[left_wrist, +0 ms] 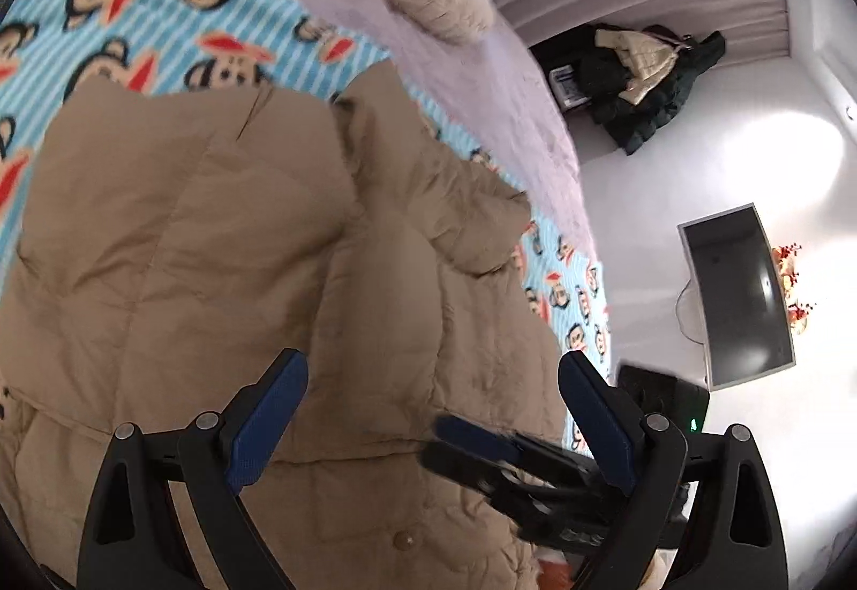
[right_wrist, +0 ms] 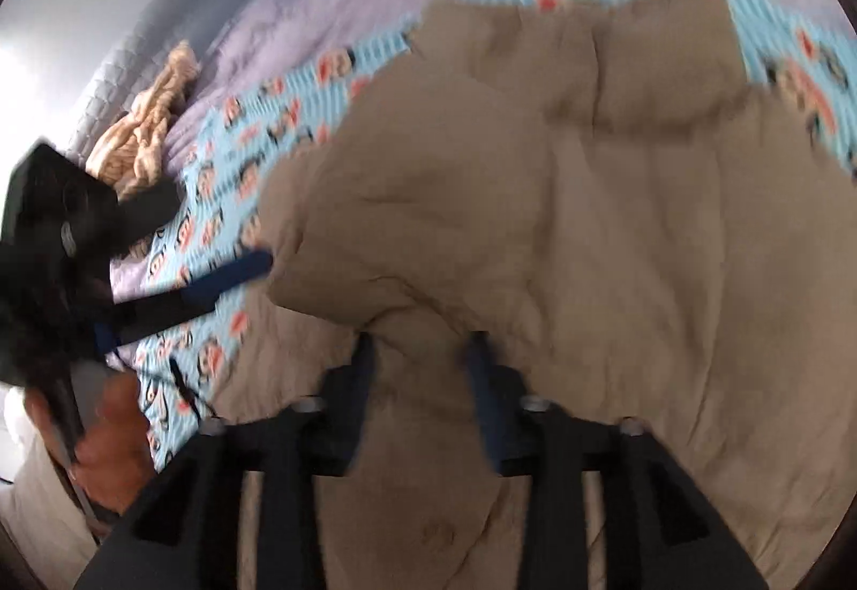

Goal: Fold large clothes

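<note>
Tan padded coat [left_wrist: 225, 236] lies on the bed [left_wrist: 160, 28] directly under both claws, the left claw [left_wrist: 431, 408] spread wide and empty, the right claw [right_wrist: 423, 349] half-open astride a raised fold.

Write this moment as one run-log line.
tan padded coat on monkey-print blanket | left gripper open | right gripper open over coat

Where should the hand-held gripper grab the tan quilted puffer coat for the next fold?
Probably the raised folded edge of the tan quilted puffer coat, approached from the side over the blue monkey-print blanket. That edge stands up as a thick ridge; elsewhere the coat lies flat.
</note>
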A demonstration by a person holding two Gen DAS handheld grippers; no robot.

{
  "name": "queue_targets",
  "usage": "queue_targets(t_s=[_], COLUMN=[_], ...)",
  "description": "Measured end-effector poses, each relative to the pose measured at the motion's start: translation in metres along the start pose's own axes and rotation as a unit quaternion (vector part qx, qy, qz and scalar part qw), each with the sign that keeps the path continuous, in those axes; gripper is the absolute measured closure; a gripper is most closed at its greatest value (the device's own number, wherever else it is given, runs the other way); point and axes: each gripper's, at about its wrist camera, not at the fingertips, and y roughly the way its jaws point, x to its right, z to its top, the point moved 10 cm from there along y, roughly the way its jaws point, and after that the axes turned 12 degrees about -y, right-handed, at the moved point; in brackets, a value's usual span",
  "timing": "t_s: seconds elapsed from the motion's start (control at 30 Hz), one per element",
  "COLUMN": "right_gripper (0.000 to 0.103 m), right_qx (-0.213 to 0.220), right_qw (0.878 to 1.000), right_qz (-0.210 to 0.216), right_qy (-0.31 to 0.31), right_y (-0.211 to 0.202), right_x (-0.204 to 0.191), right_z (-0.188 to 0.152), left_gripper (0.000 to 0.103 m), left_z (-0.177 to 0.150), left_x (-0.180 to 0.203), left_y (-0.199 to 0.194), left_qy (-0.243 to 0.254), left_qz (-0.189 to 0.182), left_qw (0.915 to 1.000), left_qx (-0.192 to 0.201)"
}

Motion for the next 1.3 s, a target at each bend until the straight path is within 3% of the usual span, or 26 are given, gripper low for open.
queue_targets(t_s=[0.1, 0.2, 0.33, 0.37, 0.4, 0.43, 0.47, 0.5, 0.63, 0.73, 0.8, 0.87, 1.0, 1.07, 1.13, 1.2, 1.23, 1.27, 1.3], right_gripper=[0.052, 0.052, 0.052, 0.052, 0.052, 0.059, 0.084, 0.093, 0.096, 0.096, 0.096, 0.096, 0.096, 0.087, 0.081, 0.073, 0.063, 0.053, 0.050], right_qx=[0.006, 0.028, 0.091, 0.113, 0.132, 0.152, 0.165, 0.172, 0.171, 0.146, 0.117, 0.105, 0.098, 0.075, 0.066, 0.096, 0.112, 0.128, 0.149], right_qw=[0.998, 0.986, 0.940, 0.928, 0.918, 0.908, 0.904, 0.905, 0.926, 0.945, 0.953, 0.955, 0.957, 0.965, 0.972, 0.975, 0.973, 0.970, 0.964], right_qz=[0.004, -0.003, 0.006, 0.015, 0.021, 0.023, 0.019, 0.007, -0.029, -0.048, -0.060, -0.065, -0.076, -0.089, -0.106, -0.107, -0.110, -0.117, -0.128], right_qy=[0.061, 0.167, 0.329, 0.355, 0.373, 0.389, 0.393, 0.390, 0.335, 0.290, 0.272, 0.269, 0.263, 0.233, 0.197, 0.172, 0.168, 0.169, 0.179], right_y=[-0.020, -0.062, -0.109, -0.115, -0.119, -0.125, -0.129, -0.133, -0.133, -0.124, -0.104, -0.090, -0.094, -0.103, -0.121, -0.145, -0.156, -0.166, -0.177], right_x=[0.032, 0.089, 0.172, 0.186, 0.197, 0.208, 0.215, 0.222, 0.215, 0.206, 0.205, 0.204, 0.203, 0.195, 0.184, 0.176, 0.176, 0.180, 0.191], right_z=[-0.032, -0.077, -0.129, -0.132, -0.131, -0.130, -0.127, -0.124, -0.098, -0.090, -0.094, -0.103, -0.106, -0.107, -0.110, -0.106, -0.103, -0.100, -0.094], left_gripper=[0.007, 0.007, 0.010, 0.018, 0.059, 0.091, 0.092, 0.092, 0.092, 0.092, 0.091, 0.091, 0.090, 0.090, 0.090, 0.090, 0.090, 0.090, 0.090], left_z=[-0.003, -0.015, -0.015, -0.013, -0.011, -0.011, -0.012, -0.013, -0.021, -0.023, -0.022, -0.020, -0.013, -0.005, 0.005, 0.012, 0.015, 0.016, 0.016], left_x=[-0.023, -0.044, -0.038, -0.034, -0.029, -0.026, -0.023, -0.015, -0.012, -0.050, -0.066, -0.068, -0.060, -0.060, -0.052, -0.044, -0.038, -0.033, -0.028], left_y=[0.014, 0.023, 0.042, 0.047, 0.054, 0.062, 0.066, 0.064, 0.044, 0.043, 0.047, 0.048, 0.024, 0.003, -0.017, -0.026, -0.026, -0.022, -0.015], left_qy=[0.011, 0.014, 0.030, 0.035, 0.042, 0.045, 0.045, 0.056, 0.110, 0.082, 0.068, 0.059, 0.091, 0.093, 0.091, 0.095, 0.102, 0.107, 0.112], left_qz=[0.059, 0.096, 0.107, 0.110, 0.117, 0.129, 0.131, 0.131, 0.154, 0.182, 0.181, 0.185, 0.243, 0.260, 0.245, 0.233, 0.225, 0.221, 0.219], left_qw=[0.9982, 0.9948, 0.9931, 0.9927, 0.9916, 0.9896, 0.9892, 0.9891, 0.9819, 0.9797, 0.9809, 0.9807, 0.9656, 0.9605, 0.9635, 0.9654, 0.9666, 0.9671, 0.9672], left_qx=[-0.010, -0.029, -0.037, -0.036, -0.036, -0.044, -0.048, -0.038, -0.007, -0.020, -0.021, -0.020, 0.013, 0.038, 0.060, 0.071, 0.070, 0.067, 0.063])
